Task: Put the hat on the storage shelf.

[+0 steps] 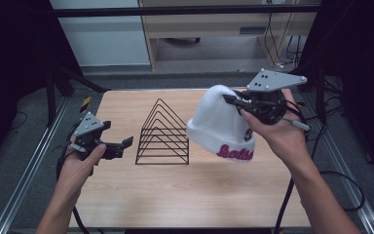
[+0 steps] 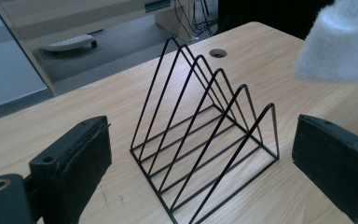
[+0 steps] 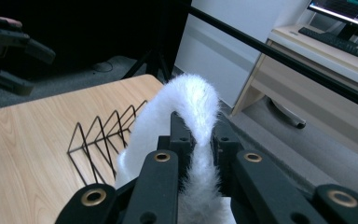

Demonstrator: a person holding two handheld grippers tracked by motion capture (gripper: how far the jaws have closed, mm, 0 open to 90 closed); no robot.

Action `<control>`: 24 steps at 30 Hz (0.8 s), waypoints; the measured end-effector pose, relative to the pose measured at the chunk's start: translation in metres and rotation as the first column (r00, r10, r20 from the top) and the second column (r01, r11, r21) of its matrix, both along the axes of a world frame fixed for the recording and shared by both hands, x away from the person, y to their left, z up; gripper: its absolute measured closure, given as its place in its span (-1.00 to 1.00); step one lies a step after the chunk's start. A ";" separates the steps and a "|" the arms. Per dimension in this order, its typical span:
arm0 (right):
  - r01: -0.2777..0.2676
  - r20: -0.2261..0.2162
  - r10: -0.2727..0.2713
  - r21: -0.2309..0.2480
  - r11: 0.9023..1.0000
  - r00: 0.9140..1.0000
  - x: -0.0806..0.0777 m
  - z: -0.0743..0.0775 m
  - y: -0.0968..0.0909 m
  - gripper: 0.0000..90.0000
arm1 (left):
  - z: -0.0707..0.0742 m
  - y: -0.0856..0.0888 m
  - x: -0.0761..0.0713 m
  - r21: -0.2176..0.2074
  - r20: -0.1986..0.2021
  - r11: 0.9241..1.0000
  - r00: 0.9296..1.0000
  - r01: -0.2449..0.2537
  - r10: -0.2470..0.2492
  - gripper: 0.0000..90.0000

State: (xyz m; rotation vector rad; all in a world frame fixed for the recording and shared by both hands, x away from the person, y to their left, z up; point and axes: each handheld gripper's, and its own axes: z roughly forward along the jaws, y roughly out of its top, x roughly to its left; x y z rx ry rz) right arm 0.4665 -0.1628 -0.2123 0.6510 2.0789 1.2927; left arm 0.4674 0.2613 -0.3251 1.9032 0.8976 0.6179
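Note:
A white knit beanie [image 1: 220, 122] with pink lettering on its cuff hangs above the right half of the table. My right gripper [image 1: 234, 100] is shut on its crown; in the right gripper view the fuzzy white beanie [image 3: 196, 105] is pinched between the two jaws. A black wire file rack [image 1: 163, 134] with triangular dividers stands on the table's middle. My left gripper [image 1: 125, 145] is held open just left of the rack, pointing at it. In the left gripper view the rack [image 2: 205, 135] stands between and beyond the wide-apart jaws, with the beanie [image 2: 340, 42] at the upper right.
The wooden table [image 1: 199, 195] has bare room in front of the rack. A cable hole [image 2: 218, 52] sits in the tabletop beyond the rack. Aluminium rails [image 1: 27, 180] run along both sides. A desk with a monitor [image 3: 349, 14] stands behind the table.

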 end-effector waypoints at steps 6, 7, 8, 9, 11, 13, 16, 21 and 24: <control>-0.008 0.028 0.008 0.010 1.000 1.000 0.005 0.013 0.012 0.85 | 0.010 -0.010 0.002 0.009 0.017 0.999 0.999 0.038 -0.038 -0.91; -0.007 0.033 0.007 0.012 1.000 0.999 0.006 0.015 0.015 0.85 | 0.012 -0.011 0.003 0.007 0.020 0.999 0.999 0.042 -0.042 -0.91; -0.008 0.037 0.007 0.014 1.000 0.999 0.008 0.017 0.017 0.85 | 0.013 -0.013 0.003 0.001 0.024 0.999 0.999 0.045 -0.045 -0.91; -0.013 0.044 0.012 0.022 1.000 0.999 0.010 0.020 0.022 0.85 | 0.015 -0.014 0.003 0.000 0.026 0.999 0.998 0.049 -0.049 -0.91; -0.015 0.050 0.014 0.026 1.000 0.999 0.012 0.022 0.027 0.85 | 0.018 -0.018 0.005 -0.010 0.032 0.998 0.998 0.055 -0.055 -0.91; -0.016 0.059 0.014 0.029 0.999 0.998 0.014 0.025 0.033 0.85 | 0.019 -0.019 0.006 -0.013 0.032 0.998 0.998 0.058 -0.058 -0.90; -0.019 0.066 0.016 0.039 0.999 0.998 0.016 0.028 0.037 0.85 | 0.021 -0.022 0.009 -0.017 0.033 0.998 0.997 0.064 -0.063 -0.88; -0.020 0.075 0.017 0.047 0.999 0.997 0.024 0.031 0.049 0.85 | 0.022 -0.025 0.016 -0.022 0.022 0.996 0.996 0.082 -0.081 -0.81; -0.035 0.072 0.031 0.048 0.998 0.997 0.029 0.031 0.057 0.85 | 0.023 -0.028 0.019 -0.040 0.018 0.994 0.994 0.104 -0.104 -0.70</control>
